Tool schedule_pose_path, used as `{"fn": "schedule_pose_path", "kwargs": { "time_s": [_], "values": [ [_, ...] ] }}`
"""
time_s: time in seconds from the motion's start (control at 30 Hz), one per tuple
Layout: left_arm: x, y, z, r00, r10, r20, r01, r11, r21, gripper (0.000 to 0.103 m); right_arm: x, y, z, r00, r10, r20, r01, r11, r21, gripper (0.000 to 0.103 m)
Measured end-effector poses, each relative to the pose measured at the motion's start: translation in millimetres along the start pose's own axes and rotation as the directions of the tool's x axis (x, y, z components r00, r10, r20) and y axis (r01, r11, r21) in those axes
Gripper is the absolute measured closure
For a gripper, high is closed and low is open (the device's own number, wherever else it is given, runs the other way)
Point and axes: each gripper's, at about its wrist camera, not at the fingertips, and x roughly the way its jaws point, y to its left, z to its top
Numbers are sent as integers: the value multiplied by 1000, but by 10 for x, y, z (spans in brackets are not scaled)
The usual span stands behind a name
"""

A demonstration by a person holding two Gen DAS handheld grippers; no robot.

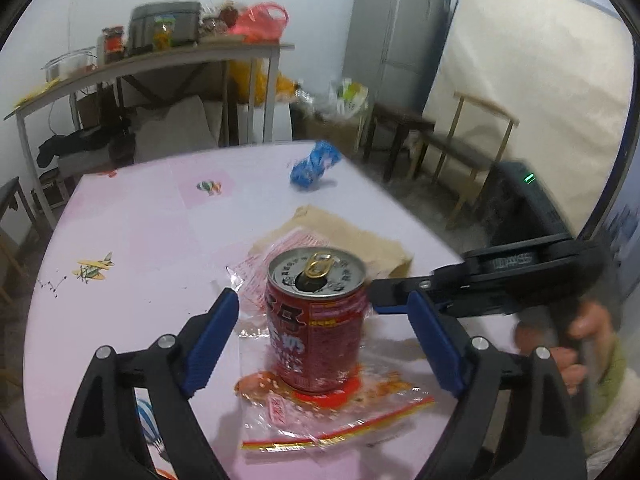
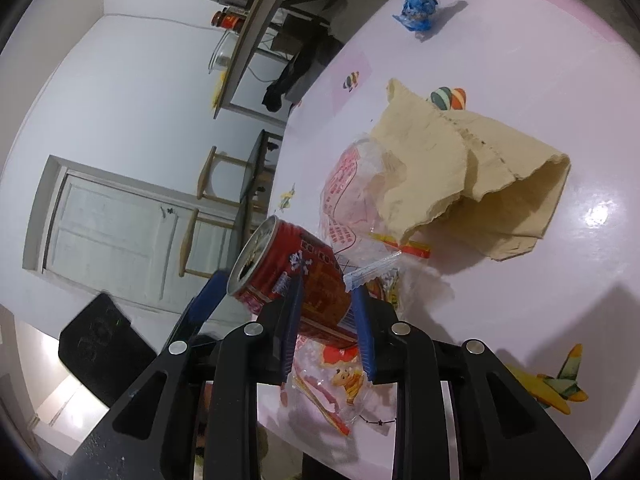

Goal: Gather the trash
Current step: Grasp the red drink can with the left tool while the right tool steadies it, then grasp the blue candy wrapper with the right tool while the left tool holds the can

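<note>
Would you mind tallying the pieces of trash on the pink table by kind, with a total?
Drink cans: 1, the red can
Plastic wrappers: 2, the clear wrapper with red print under the can and the crumpled blue wrapper
Paper bags: 1, the brown paper bag
Total: 4

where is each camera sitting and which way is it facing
Left wrist: rides the left gripper, looking across the pink table at the upright red can between its open blue fingers; the right gripper and person's hand show at right.
Right wrist: rides the right gripper, rolled sideways, facing the can and paper bag; a finger of the left gripper shows at left.
Shared: can, clear wrapper, paper bag, blue wrapper.
</note>
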Motion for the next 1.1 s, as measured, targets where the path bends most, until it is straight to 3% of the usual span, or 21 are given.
{"fn": "schedule_pose_path", "kwargs": {
  "time_s": [0.1,0.27,0.43,0.57,0.67,0.8,0.9,1.03,1.1],
  "values": [
    [208,79,44,998,-31,-63,31,1000,-2,19,-32,-47,3,1000,-2,-6,2,1000,-3,76],
    [412,290,78,987,-109,-118,97,990,-106,23,-49,-72,17,1000,-12,-6,12,1000,-5,76],
    [409,332,79,982,-159,-106,143,979,-144,37,-142,-71,-35,999,-34,-7,34,999,-31,74],
    [374,290,75,984,-148,-96,133,980,-146,37,-305,30,-48,999,-34,-11,33,997,-76,66],
    [264,308,61,987,-146,-70,133,978,-160,37,-498,209,34,1000,-21,2,21,991,-132,55],
    [88,378,64,992,-121,-31,114,979,-169,37,-716,422,413,993,-88,77,102,975,-199,42],
    [-72,460,66,994,-109,7,109,976,-188,37,-734,450,881,975,-161,153,192,957,-217,34],
    [-236,588,86,995,-85,55,95,970,-222,37,-502,260,1651,942,-268,203,300,942,-148,32],
    [-307,668,106,994,-71,82,89,966,-244,37,-361,99,1932,938,-292,189,316,942,-113,32]
  ]
}}
